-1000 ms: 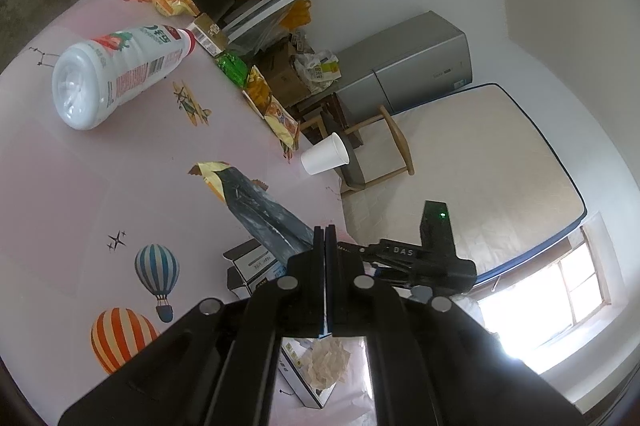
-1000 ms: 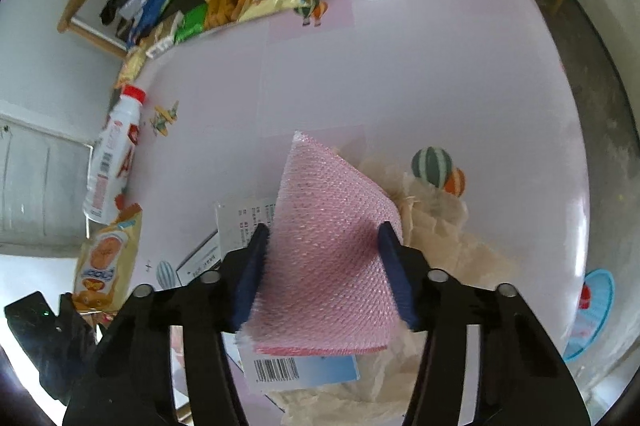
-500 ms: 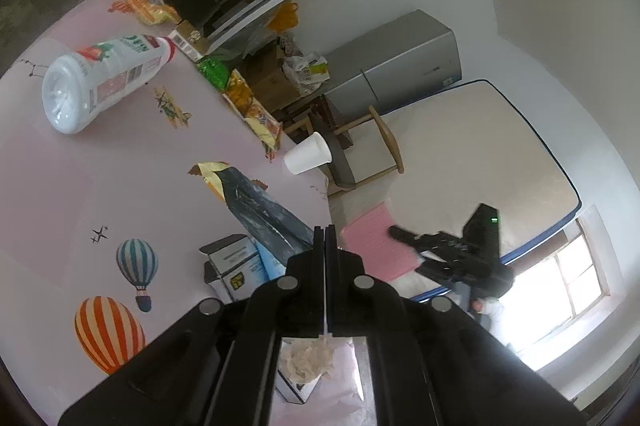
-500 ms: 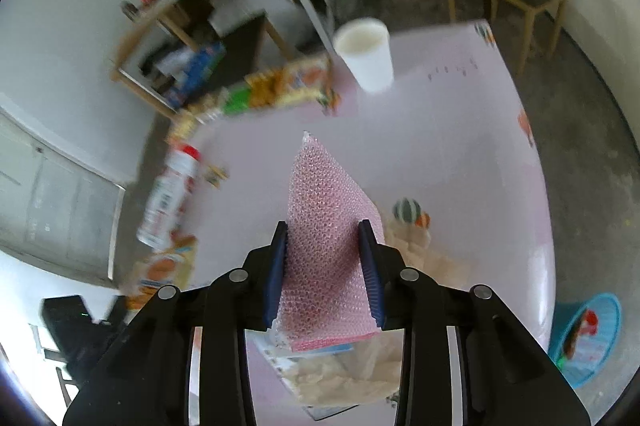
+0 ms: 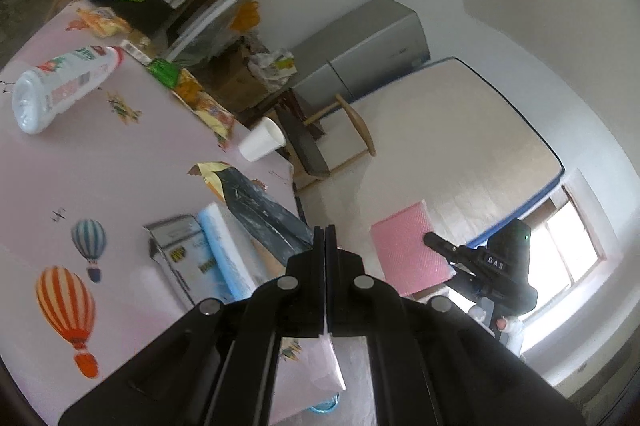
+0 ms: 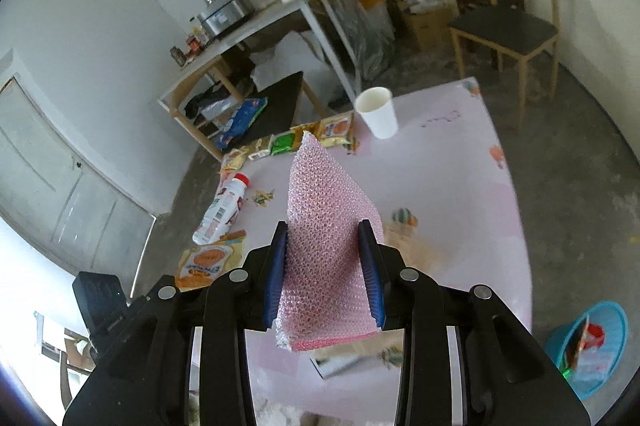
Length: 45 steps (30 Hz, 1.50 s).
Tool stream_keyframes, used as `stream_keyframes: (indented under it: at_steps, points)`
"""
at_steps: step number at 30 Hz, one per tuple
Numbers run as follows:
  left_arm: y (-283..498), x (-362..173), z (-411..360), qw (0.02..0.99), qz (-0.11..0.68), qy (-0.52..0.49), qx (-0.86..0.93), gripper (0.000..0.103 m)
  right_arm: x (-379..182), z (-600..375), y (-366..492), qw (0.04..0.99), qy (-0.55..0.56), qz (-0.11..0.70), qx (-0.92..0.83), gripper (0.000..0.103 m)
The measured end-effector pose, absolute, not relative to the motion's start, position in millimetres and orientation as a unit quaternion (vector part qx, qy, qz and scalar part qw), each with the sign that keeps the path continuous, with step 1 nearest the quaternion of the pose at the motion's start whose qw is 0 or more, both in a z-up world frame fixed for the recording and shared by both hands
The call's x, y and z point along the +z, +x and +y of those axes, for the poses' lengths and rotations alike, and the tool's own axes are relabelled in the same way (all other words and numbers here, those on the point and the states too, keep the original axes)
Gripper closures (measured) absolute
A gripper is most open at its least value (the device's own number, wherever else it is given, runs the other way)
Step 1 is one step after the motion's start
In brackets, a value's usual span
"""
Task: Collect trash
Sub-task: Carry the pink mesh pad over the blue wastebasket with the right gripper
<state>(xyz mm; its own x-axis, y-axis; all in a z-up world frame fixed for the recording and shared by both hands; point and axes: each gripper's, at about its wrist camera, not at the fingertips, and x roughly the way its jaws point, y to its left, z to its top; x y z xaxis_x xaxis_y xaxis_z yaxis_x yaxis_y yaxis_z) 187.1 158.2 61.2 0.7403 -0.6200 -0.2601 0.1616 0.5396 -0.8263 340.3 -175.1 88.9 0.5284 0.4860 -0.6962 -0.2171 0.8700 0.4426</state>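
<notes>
Pink bubble-wrap mailer stands upright between our right gripper pads, which pinch it from both sides, lifted above the pink table. Its long axis points away from us. The blue trash basket sits on the floor, lower right of this gripper, so our right hand is nearer. Our left gripper is fully closed on a dark wrapper.

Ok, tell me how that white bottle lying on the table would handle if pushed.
The white bottle lies on its side on the pink table, so it would probably roll. Its smooth, rounded body may slip between pads. It looks like light plastic; whether it is full cannot be told.
</notes>
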Motion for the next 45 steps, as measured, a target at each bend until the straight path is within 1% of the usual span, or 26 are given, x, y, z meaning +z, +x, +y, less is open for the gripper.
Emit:
stream_keyframes:
  at_steps: [12, 20, 28, 32, 38, 42, 45]
  points:
    - [152.0, 68.1, 82.6, 0.824, 0.291, -0.378, -0.306, 0.103, 67.0, -236.3, 278.0, 0.862, 0.221, 0.43, 0.153, 0.071]
    - [139.1, 72.4, 29.0, 0.818, 0.313, -0.338, -0.344, 0.103, 66.4, -262.9, 244.6, 0.874, 0.232, 0.407, 0.132, 0.071]
    - [134.7, 79.5, -31.2, 0.809, 0.335, -0.292, -0.385, 0.103, 57.5, -321.5, 192.7, 0.889, 0.251, 0.376, 0.078, 0.071]
    - [136.7, 79.7, -80.0, 0.792, 0.356, -0.261, -0.421, 0.103, 47.9, -356.1, 164.0, 0.892, 0.267, 0.364, 0.037, 0.071]
    - [142.0, 71.5, -165.3, 0.761, 0.395, -0.207, -0.472, 0.103, 8.9, -424.1, 120.8, 0.873, 0.335, 0.354, -0.026, 0.071]
    - [146.8, 54.8, -228.3, 0.738, 0.427, -0.164, -0.496, 0.103, -20.2, -460.6, 105.9, 0.857, 0.371, 0.354, -0.056, 0.071]
    - [153.1, 32.2, -277.5, 0.72, 0.459, -0.132, -0.503, 0.103, -49.3, -486.1, 96.3, 0.839, 0.402, 0.358, -0.073, 0.07]
